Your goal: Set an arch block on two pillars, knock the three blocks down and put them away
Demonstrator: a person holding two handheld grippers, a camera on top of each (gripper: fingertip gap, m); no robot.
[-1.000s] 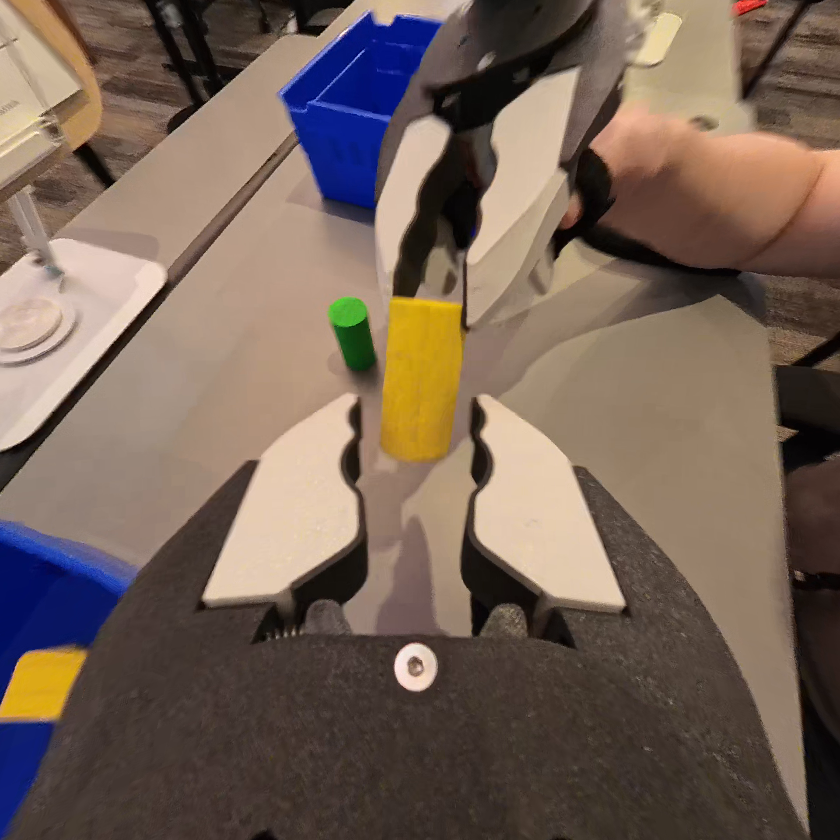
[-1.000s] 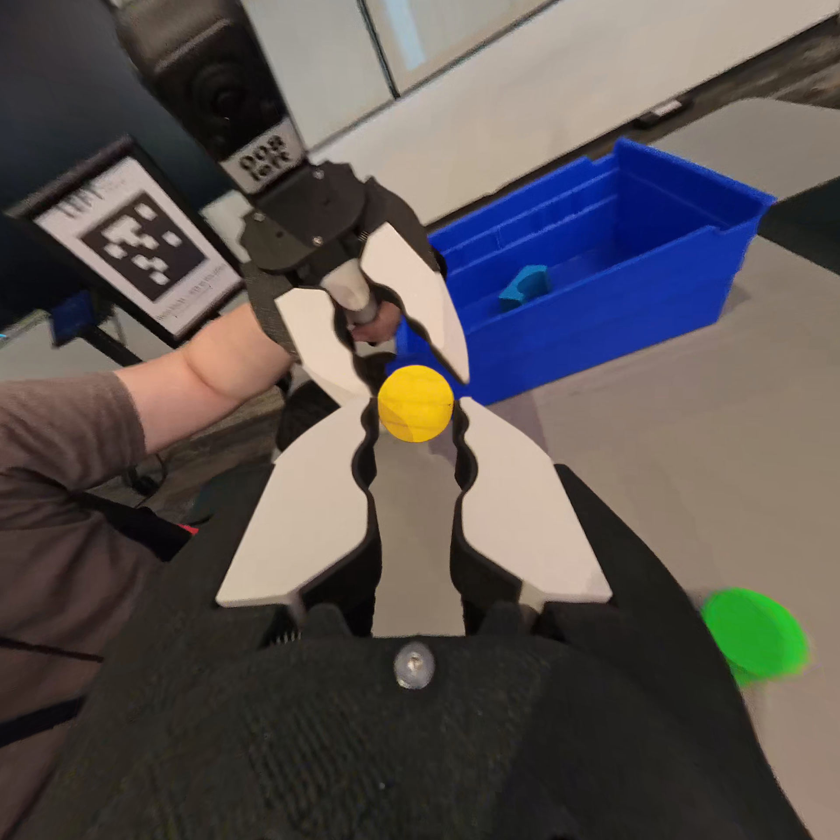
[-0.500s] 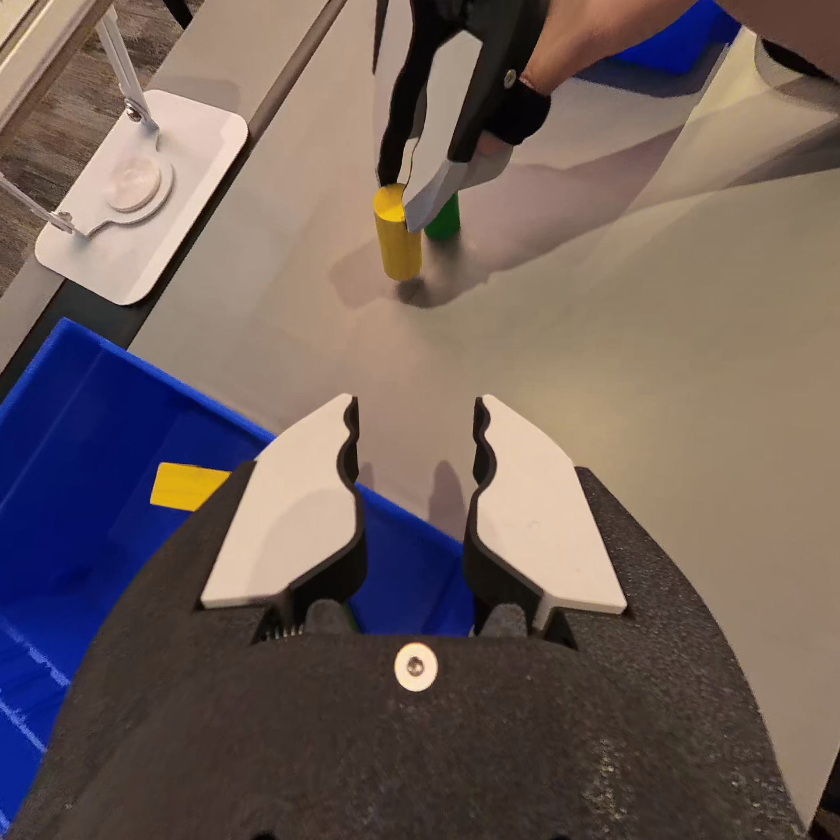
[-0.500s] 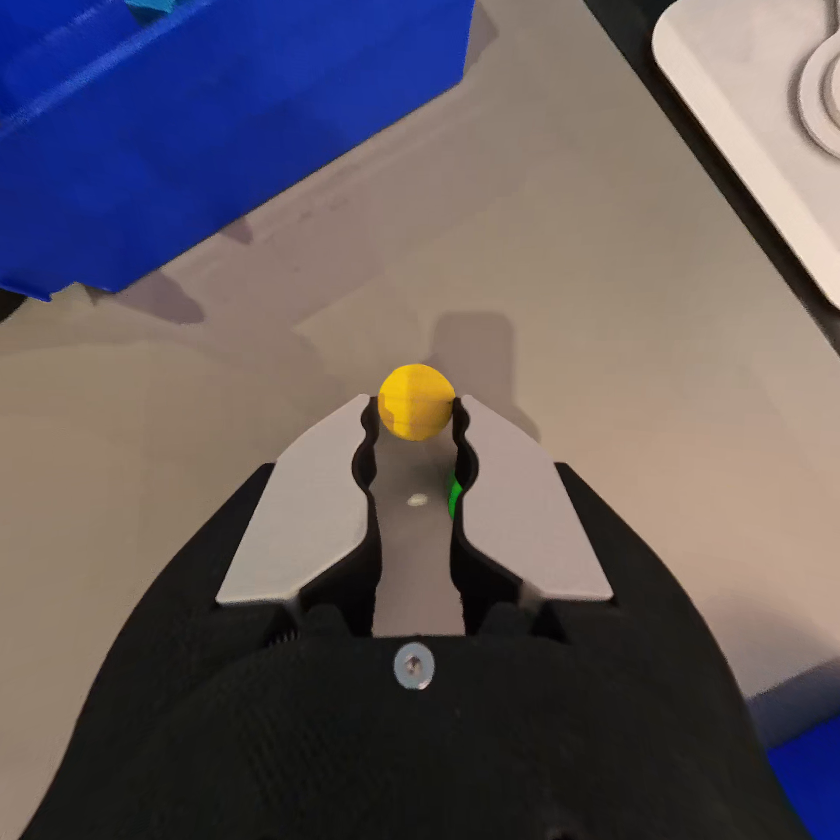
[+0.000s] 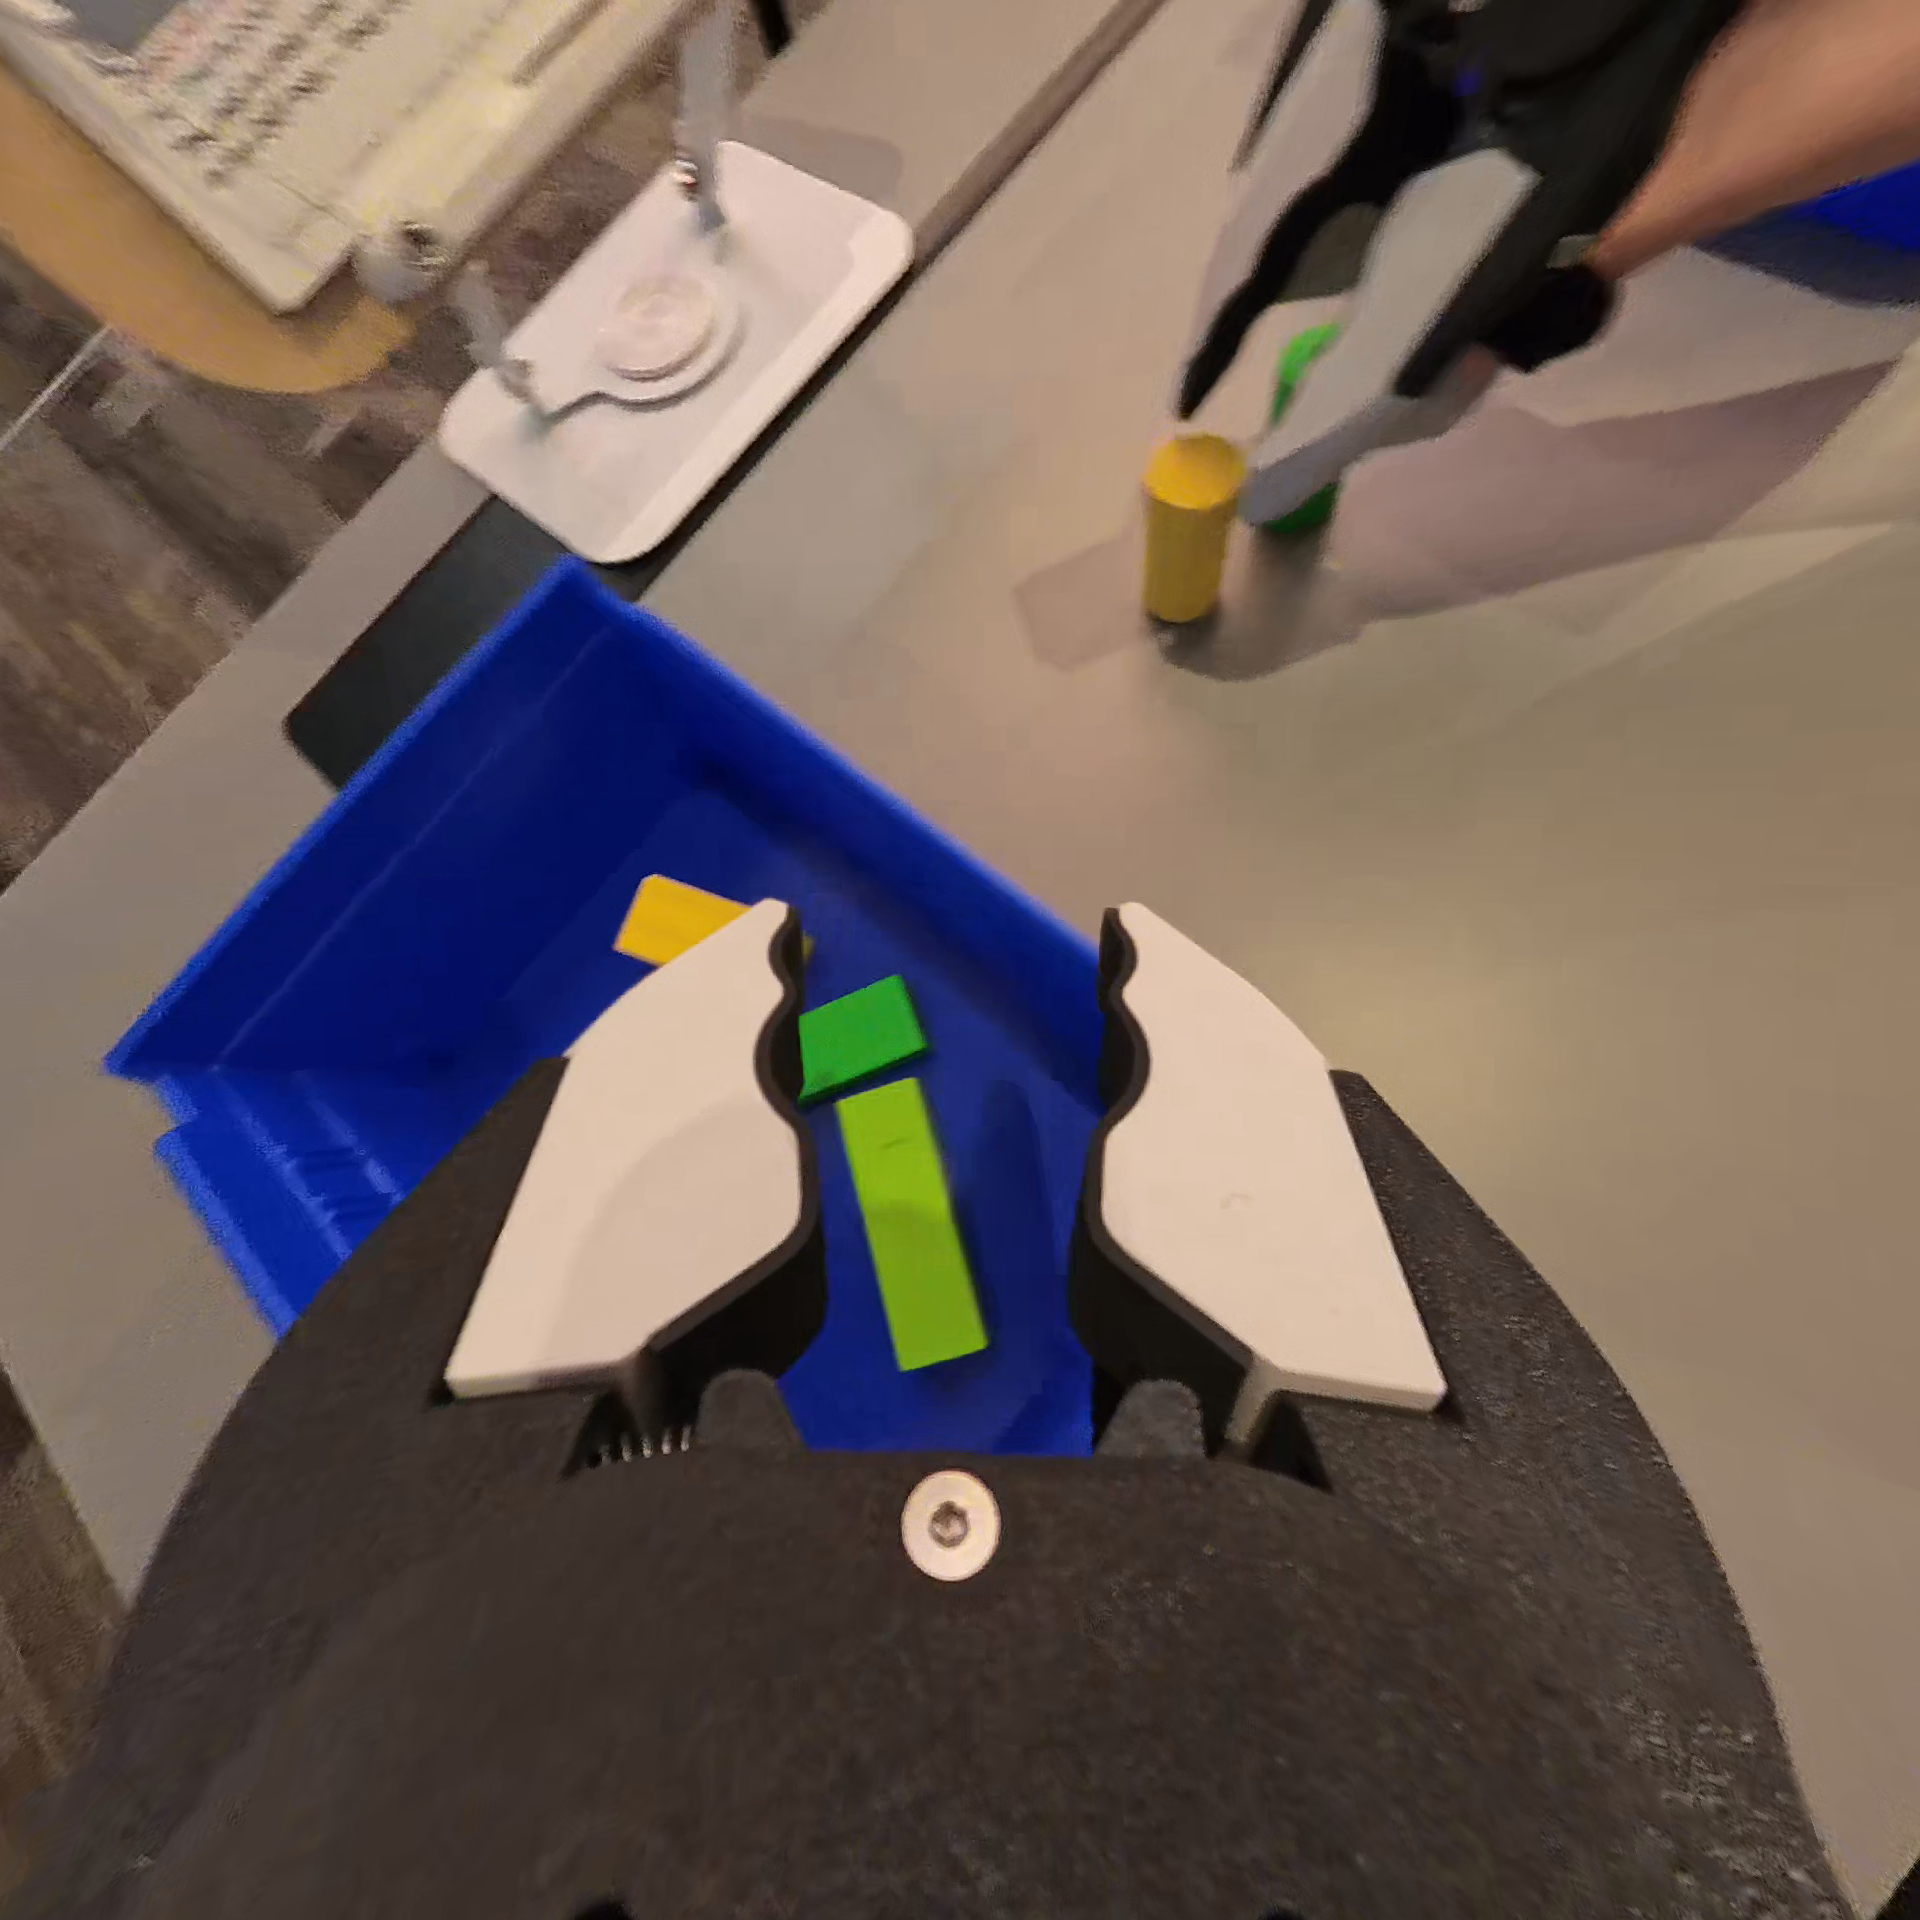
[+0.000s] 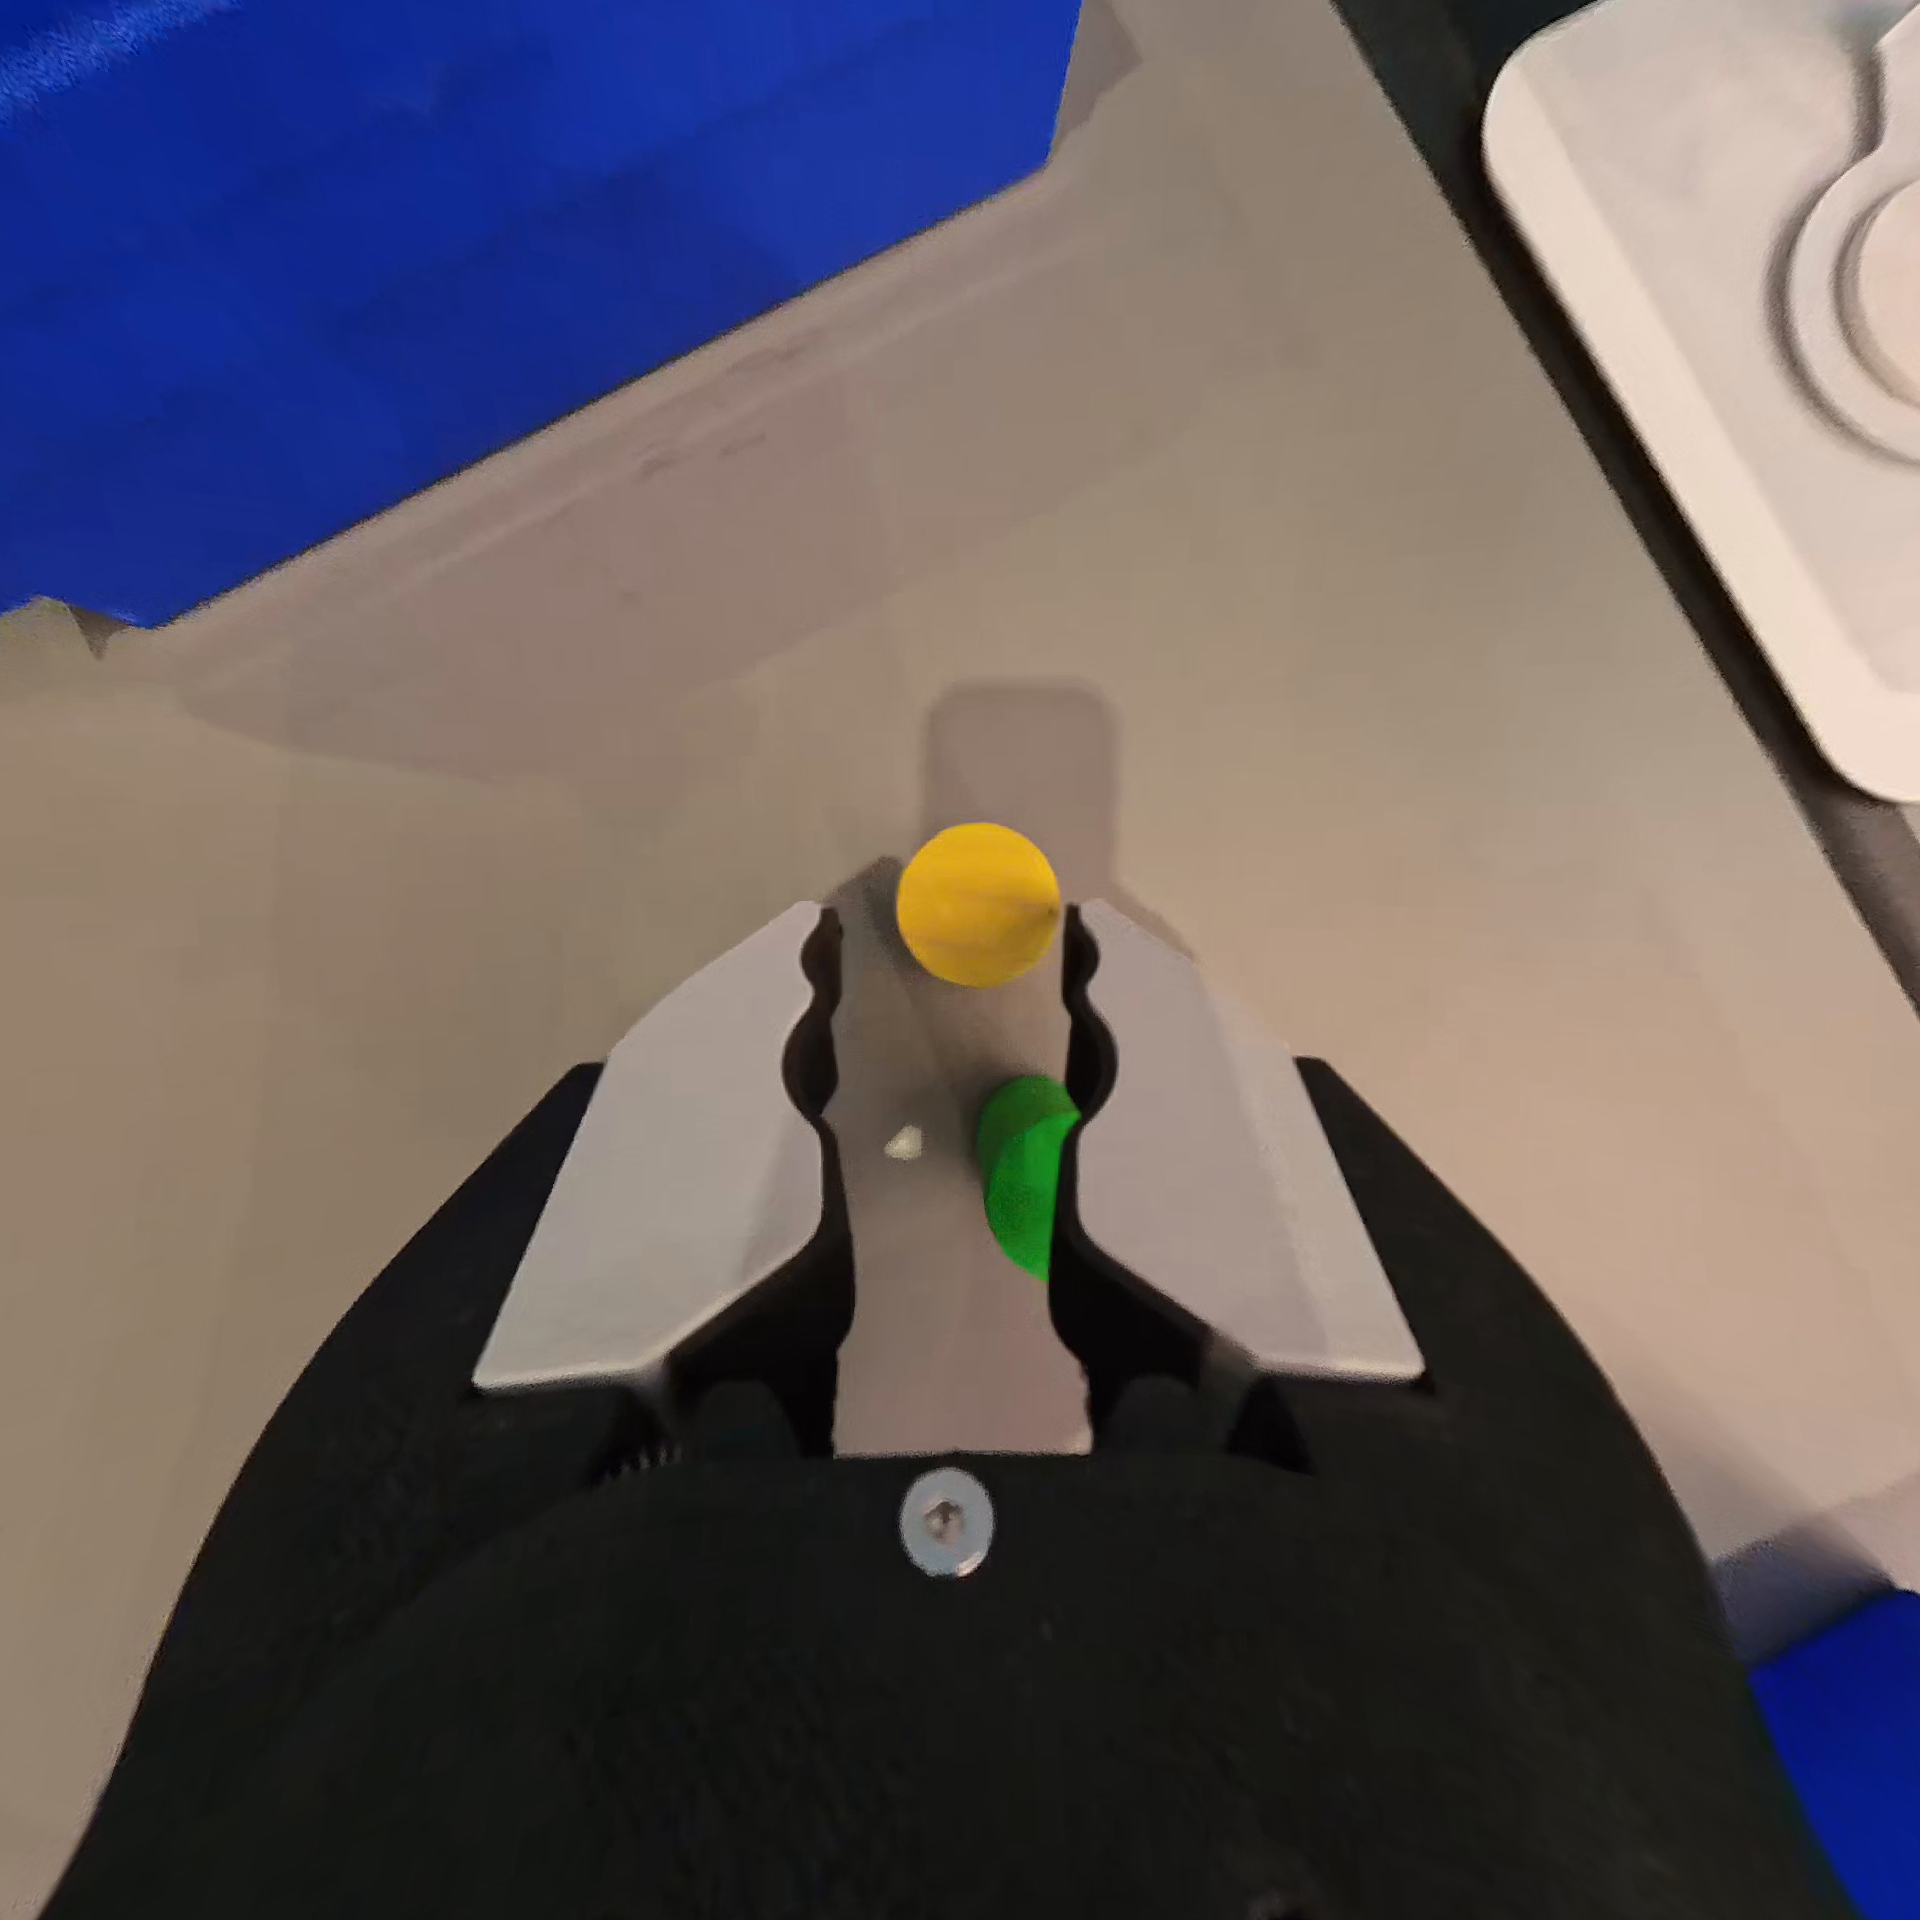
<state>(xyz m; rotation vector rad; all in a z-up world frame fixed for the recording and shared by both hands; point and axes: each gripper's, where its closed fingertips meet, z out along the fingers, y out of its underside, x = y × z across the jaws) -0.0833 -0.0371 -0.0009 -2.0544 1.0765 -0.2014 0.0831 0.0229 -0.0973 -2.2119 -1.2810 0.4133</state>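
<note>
Left wrist view, left gripper (image 5: pixel 948 940): jaws spread wide, holding nothing, hanging over a blue bin (image 5: pixel 436 831).
Bin contents: a long light green block (image 5: pixel 912 1226), a small dark green block (image 5: pixel 860 1034) and a yellow block (image 5: pixel 670 920) lie flat inside.
Right wrist view, right gripper (image 6: pixel 948 920): jaws apart, gripping nothing, pointing down above the pillars.
Pillars: yellow pillar (image 6: pixel 977 902) upright on the grey table (image 6: pixel 1351 727), just off the fingertips; green pillar (image 6: pixel 1023 1174) close beside it, partly hidden by one finger.
Farther out: second blue bin (image 6: pixel 468 260), white tray (image 6: pixel 1714 312).
</note>
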